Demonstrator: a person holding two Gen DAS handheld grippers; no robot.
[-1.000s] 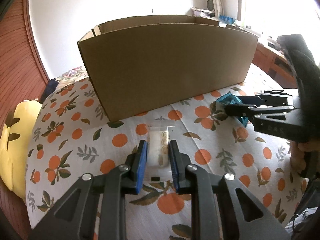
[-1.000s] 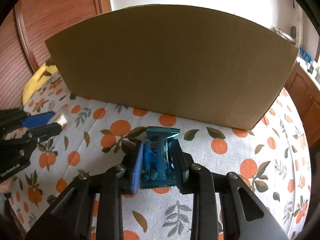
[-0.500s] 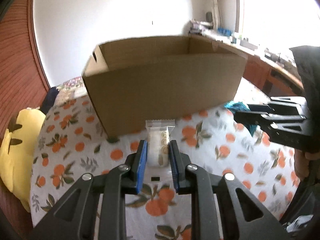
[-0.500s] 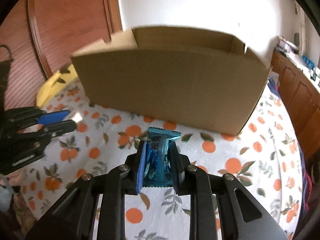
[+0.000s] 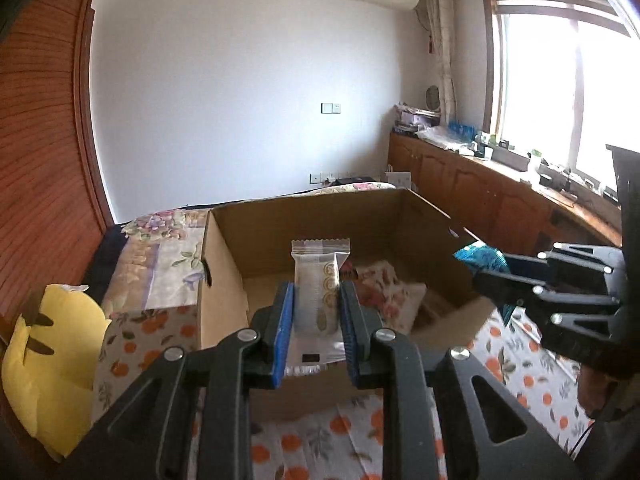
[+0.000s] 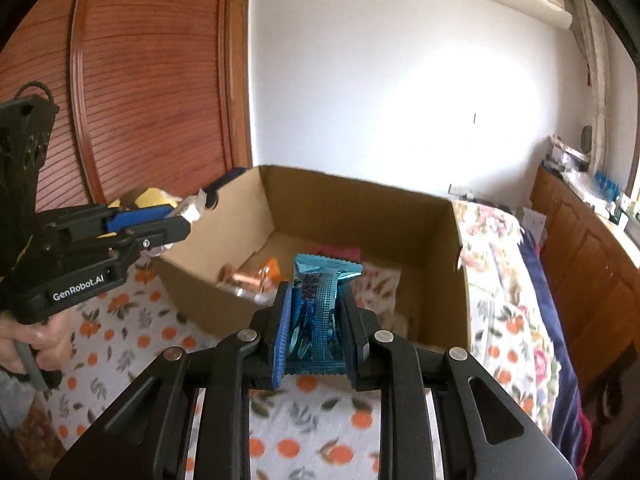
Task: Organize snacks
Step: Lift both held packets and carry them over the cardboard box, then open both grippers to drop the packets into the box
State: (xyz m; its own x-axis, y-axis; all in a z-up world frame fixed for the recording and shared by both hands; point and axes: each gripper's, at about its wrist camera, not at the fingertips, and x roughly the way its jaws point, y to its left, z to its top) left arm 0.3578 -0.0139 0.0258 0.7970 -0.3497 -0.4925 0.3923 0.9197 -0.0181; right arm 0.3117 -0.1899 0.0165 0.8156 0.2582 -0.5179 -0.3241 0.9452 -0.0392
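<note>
I have the white packet (image 5: 318, 286) pinched in my left gripper (image 5: 316, 322) and the blue packet (image 6: 320, 308) in my right gripper (image 6: 316, 324), both mid-frame above the cardboard box (image 5: 224, 308); next, carry forward and release inside.

two grippers (image 5: 316, 320) (image 6: 316, 320), one cardboard box (image 5: 224, 292), one white snack packet (image 5: 318, 284), one blue snack packet (image 6: 320, 300)

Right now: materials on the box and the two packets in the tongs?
Box: corrugated cardboard, matte brown, raw cut edges at the rim.
White packet in the left tongs: looks like thin plastic film, slightly glossy, with a crimped zigzag seal on top.
Blue packet in the right tongs: shiny, probably metallised film; ribbed seam, serrated end.
</note>
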